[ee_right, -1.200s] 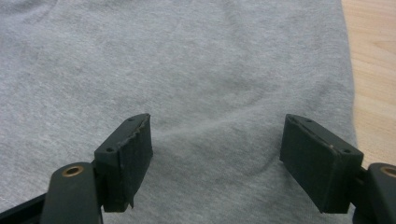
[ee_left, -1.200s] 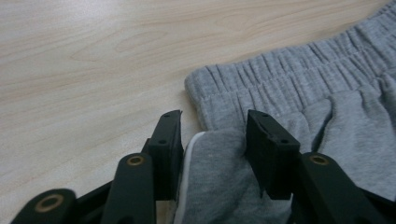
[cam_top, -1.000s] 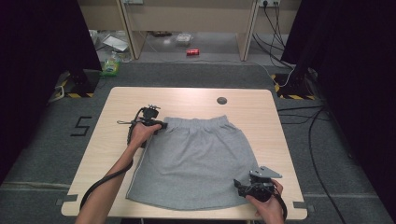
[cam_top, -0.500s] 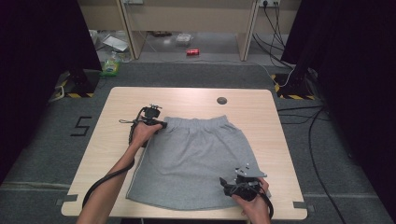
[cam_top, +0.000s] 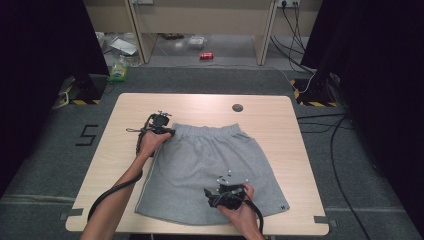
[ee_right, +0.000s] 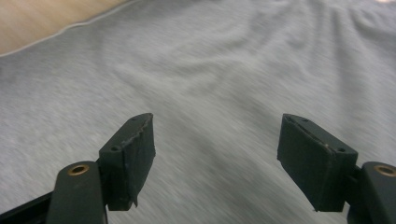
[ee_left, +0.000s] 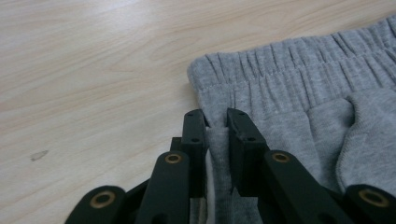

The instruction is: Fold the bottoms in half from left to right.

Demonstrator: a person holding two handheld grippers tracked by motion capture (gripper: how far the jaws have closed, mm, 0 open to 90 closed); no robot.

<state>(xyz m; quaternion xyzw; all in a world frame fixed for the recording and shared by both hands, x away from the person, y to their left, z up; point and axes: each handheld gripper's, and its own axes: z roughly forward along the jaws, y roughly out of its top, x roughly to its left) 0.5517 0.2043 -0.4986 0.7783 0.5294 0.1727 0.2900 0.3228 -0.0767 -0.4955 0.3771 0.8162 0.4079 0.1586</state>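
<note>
You're pinching the shorts (cam_top: pixel 210 167), lying flat on the worktop (cam_top: pixel 200 102), at the waistband corner with your left gripper (ee_left: pixel 215 123). Your right gripper (ee_right: pixel 215 140) is hovering wide open over the lower fabric; bring it down low so you're catching one fold.

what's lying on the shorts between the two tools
Nothing; the high view shows only bare grey fabric of the shorts between the left tool, pinching the waistband corner, and the open right tool near the hem.
</note>
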